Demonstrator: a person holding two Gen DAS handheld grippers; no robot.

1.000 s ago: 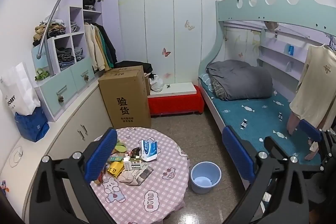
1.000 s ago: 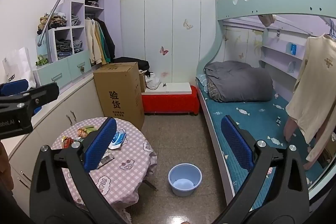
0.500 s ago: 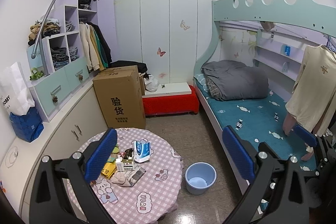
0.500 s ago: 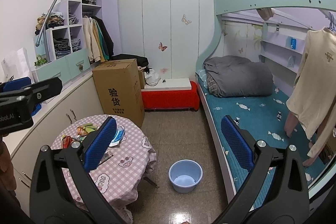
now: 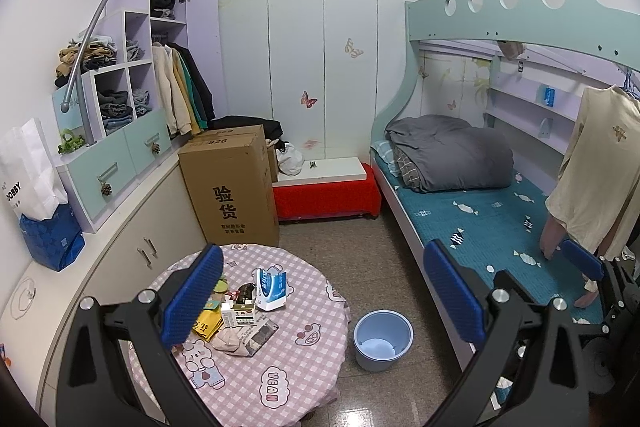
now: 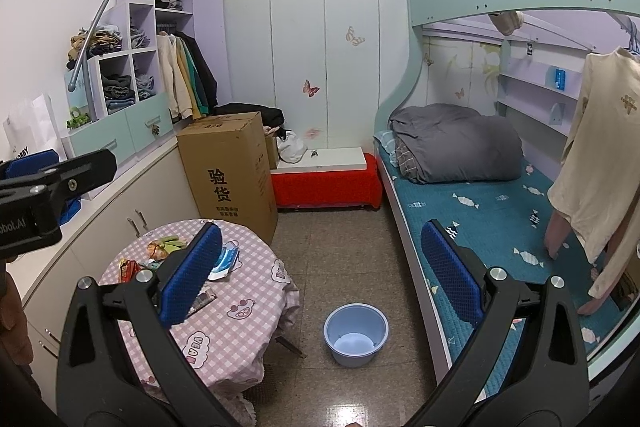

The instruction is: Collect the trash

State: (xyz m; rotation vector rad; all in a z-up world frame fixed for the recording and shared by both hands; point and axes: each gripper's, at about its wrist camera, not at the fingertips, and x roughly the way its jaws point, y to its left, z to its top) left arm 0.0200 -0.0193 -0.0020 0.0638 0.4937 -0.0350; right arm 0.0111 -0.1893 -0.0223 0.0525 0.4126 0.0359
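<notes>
Fingers of the left gripper (image 5: 320, 301) stand wide apart and empty, held high above the round table with the pink checked cloth (image 5: 304, 367); fingers of the right gripper (image 6: 320, 279) are likewise spread wide with nothing between them. The trash lies in a loose heap (image 5: 240, 311) on the near-left part of the table: a blue-and-white carton, a yellow wrapper, a small white box, a folded printed sheet and crumpled paper, several touching or overlapping. The light blue plastic bucket (image 5: 383, 339) stands on the floor just beside the table, on the bed side, and appears empty. Judgement: collection has not begun; the step in hand is the approach. Recommended: lower one gripper to a single outlying piece, close on an edge that stands clear of the cloth, and carry it over the bucket rim before release. Overlapping items risk being dragged off the table.
</notes>
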